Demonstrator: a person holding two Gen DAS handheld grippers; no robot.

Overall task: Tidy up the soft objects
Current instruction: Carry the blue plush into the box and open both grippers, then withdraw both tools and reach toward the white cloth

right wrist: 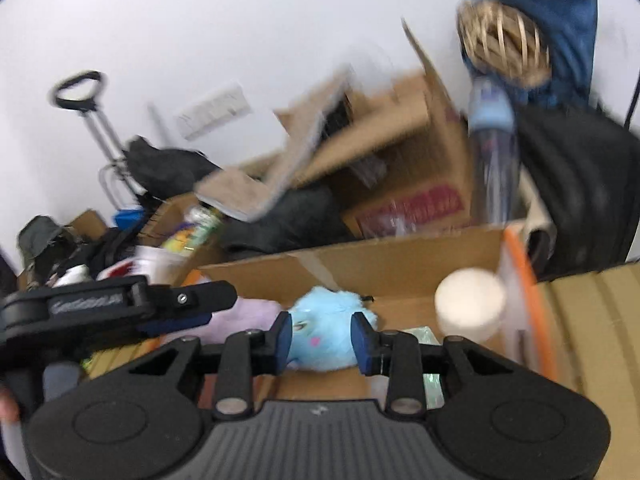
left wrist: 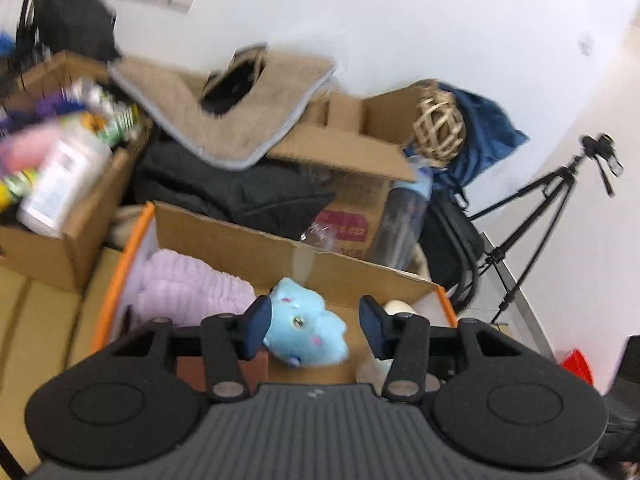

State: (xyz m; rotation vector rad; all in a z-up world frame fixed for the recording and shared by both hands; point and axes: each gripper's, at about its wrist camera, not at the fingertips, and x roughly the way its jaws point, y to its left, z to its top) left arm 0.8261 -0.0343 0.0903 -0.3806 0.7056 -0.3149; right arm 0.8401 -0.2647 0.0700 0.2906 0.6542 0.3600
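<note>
A light blue plush toy (left wrist: 308, 330) lies in the orange-rimmed cardboard box (left wrist: 248, 248), beside a lilac fluffy cloth (left wrist: 192, 288). My left gripper (left wrist: 314, 330) is open over the box. The plush rests against its left pad, and a clear gap separates it from the right pad. In the right wrist view the same plush (right wrist: 328, 330) shows between and beyond the parted fingers of my right gripper (right wrist: 323, 342), above the box (right wrist: 400, 264). The left gripper (right wrist: 224, 304) reaches in from the left, its tips just short of the plush. A cream round object (right wrist: 470, 300) sits at the box's right end.
Behind the box stand more cardboard boxes (left wrist: 360, 152), one with a beige mat (left wrist: 224, 120) lying on it. Black clothing (left wrist: 224, 192), a clear bottle (left wrist: 404, 220) and a woven ball (left wrist: 438, 128) on a blue bag are there too. A box of bottles (left wrist: 56, 184) is at left and a tripod (left wrist: 532, 216) at right.
</note>
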